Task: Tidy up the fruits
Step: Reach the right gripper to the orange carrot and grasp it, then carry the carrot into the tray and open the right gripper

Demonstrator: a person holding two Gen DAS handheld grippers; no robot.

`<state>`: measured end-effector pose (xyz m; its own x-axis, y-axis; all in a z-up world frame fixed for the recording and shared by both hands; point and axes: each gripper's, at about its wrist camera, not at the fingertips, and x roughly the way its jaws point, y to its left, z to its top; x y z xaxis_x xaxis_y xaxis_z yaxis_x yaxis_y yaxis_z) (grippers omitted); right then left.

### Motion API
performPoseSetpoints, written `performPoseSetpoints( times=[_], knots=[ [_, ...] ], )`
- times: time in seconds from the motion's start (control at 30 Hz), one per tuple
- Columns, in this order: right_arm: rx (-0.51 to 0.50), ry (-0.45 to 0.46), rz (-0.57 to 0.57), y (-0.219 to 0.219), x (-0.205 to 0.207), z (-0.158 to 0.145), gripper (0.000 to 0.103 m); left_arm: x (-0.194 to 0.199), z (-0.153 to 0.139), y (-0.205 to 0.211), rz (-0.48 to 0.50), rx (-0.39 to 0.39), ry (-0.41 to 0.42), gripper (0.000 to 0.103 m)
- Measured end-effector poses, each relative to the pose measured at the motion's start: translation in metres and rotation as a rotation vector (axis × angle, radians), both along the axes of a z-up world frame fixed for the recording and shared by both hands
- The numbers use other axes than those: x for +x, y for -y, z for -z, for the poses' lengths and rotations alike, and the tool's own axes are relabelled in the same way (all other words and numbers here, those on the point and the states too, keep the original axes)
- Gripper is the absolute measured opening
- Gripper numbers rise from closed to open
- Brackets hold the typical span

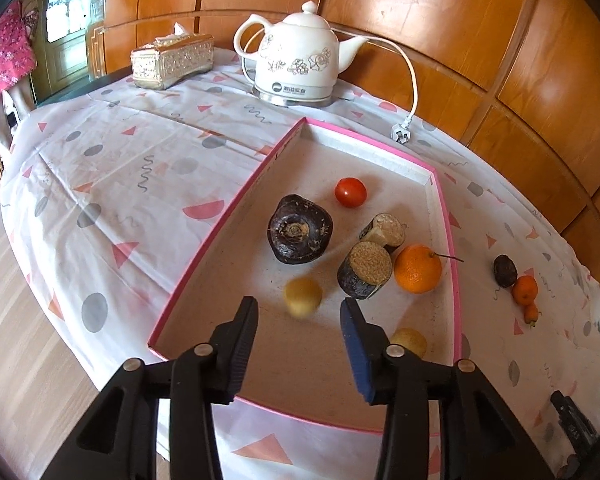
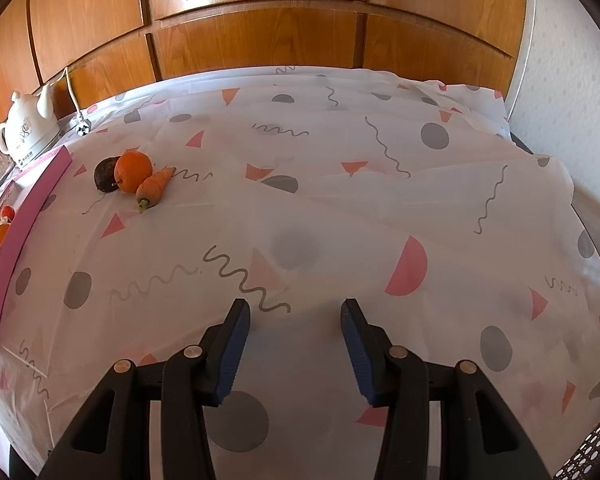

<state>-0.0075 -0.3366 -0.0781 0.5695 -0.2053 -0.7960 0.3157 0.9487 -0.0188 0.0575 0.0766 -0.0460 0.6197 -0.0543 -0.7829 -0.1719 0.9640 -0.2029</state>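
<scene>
- Fruit (image 1: 302, 297), yellowish and motion-blurred, sits centre frame in the pink-edged tray (image 1: 204, 248), beyond the released left gripper (image 1: 300, 312).
- A second yellow fruit (image 1: 409, 342) hides partly behind the finger.
- Right gripper (image 2: 295, 312) gapes empty over the tablecloth (image 2: 340, 200).

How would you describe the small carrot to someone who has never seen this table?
Start at the pink-edged box near the white kettle. Just outside it, three items lie together on the patterned tablecloth. The carrot is nearest the camera, touching a round orange; only it is tapered, with a green stub.
</scene>
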Motion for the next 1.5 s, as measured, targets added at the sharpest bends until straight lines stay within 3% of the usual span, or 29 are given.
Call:
performPoseSetpoints(
  times=[0.07,0.27,0.7,0.93,1.07,1.13,1.33,1.5],
  knots=[
    [-0.001,-0.001,-0.001,0.000,0.000,0.000,0.048,-0.004,-0.001,-0.001,-0.005,-0.005,0.006,0.054],
    [0.022,0.009,-0.044,-0.007,0.009,-0.005,0.048,-0.018,-0.006,0.002,0.011,0.013,0.033,0.062],
    [0.141,0.038,-0.234,-0.046,0.073,-0.026,0.048,-0.027,-0.010,-0.004,-0.010,-0.002,0.048,0.066],
    [0.116,-0.026,-0.285,-0.063,0.114,-0.017,0.035,-0.029,-0.010,-0.005,-0.008,-0.001,0.054,0.069],
    [0.119,-0.057,-0.287,-0.065,0.134,-0.010,0.035,-0.027,-0.009,-0.006,-0.007,0.003,0.050,0.069],
    [0.108,-0.072,-0.284,-0.066,0.142,-0.005,0.024,-0.027,-0.009,-0.006,-0.006,0.006,0.052,0.069],
    [0.069,-0.074,-0.296,-0.067,0.133,-0.005,0.023,-0.026,-0.007,-0.009,-0.014,-0.005,0.047,0.070],
    [0.103,-0.058,-0.278,-0.059,0.109,-0.008,0.023,-0.028,-0.009,-0.011,-0.017,-0.009,0.056,0.070]
  ],
)
